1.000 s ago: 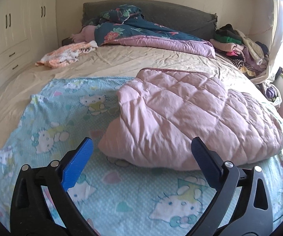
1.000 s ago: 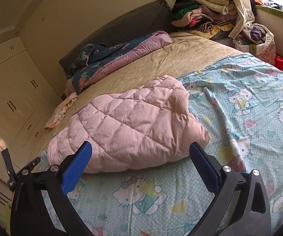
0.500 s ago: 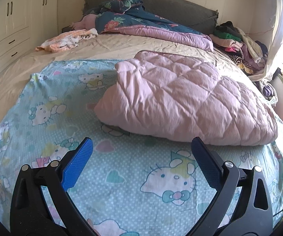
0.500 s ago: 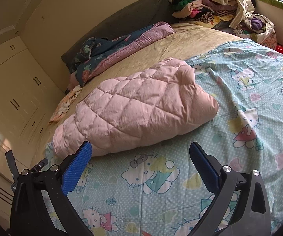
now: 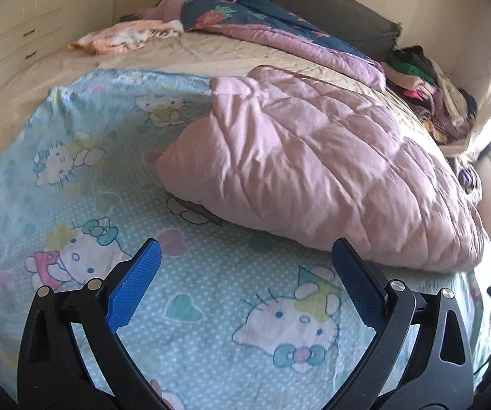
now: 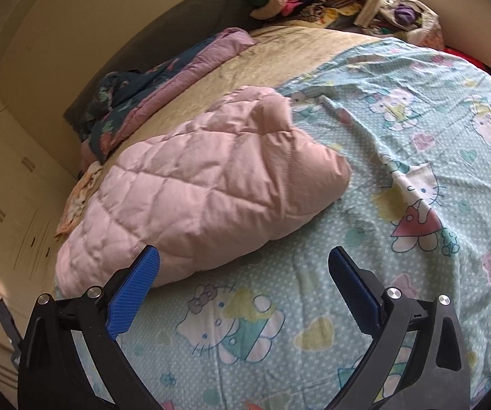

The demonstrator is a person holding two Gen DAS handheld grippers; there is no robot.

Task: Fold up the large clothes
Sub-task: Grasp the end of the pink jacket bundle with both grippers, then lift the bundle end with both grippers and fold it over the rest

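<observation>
- The pink quilt lies bunched on the cat-print sheet, ahead of both my grippers, its long axis running across my front.
- My left gripper faces its near edge, the bulk trailing off right; no contact.
- My right gripper sits closer, its left finger overlapping the quilt's near edge in view; I cannot tell if it touches.
- I judge the right nearer for a first grab.
- Both jaws gape fully wide and hold nothing.
</observation>
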